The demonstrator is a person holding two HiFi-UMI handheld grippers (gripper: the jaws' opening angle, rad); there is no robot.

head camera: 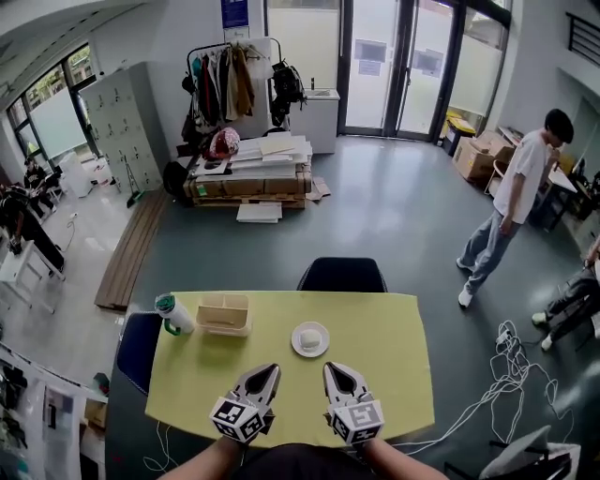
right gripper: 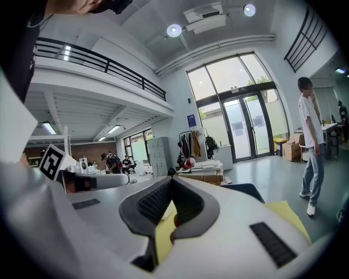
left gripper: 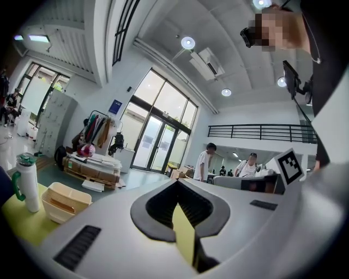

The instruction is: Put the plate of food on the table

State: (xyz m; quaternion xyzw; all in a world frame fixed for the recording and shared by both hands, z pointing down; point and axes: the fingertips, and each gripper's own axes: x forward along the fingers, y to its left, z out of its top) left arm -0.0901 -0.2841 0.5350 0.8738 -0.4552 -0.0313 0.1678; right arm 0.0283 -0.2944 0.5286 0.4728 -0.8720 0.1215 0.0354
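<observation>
White plate (head camera: 310, 352) on yellow table (head camera: 394, 356); L gripper (head camera: 272, 368), R gripper (head camera: 330, 367) jaws clenched (empty).

text: none legible | blue wall sign (head camera: 234, 13) — print too small

Food (head camera: 308, 337) on plate (head camera: 322, 345) too small; perhaps bun.
</observation>
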